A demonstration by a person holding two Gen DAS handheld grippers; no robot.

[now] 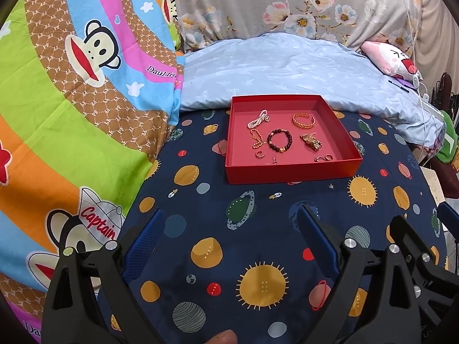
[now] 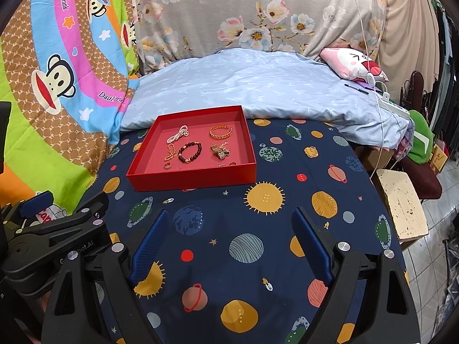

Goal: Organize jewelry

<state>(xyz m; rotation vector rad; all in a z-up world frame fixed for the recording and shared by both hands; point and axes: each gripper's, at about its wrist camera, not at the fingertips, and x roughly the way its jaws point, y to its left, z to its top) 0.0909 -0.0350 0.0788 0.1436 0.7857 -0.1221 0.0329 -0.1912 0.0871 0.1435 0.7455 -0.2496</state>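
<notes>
Navy planet-print bedsheet (image 1: 258, 229); red tray (image 1: 289, 169) on it, pale-blue quilt (image 1: 287, 66) behind.

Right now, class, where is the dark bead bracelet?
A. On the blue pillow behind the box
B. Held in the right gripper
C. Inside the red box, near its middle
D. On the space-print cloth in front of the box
C: the bead bracelet lies on the floor of the red box, among the other jewelry; both the left gripper and the right gripper are open and hold nothing.
</notes>
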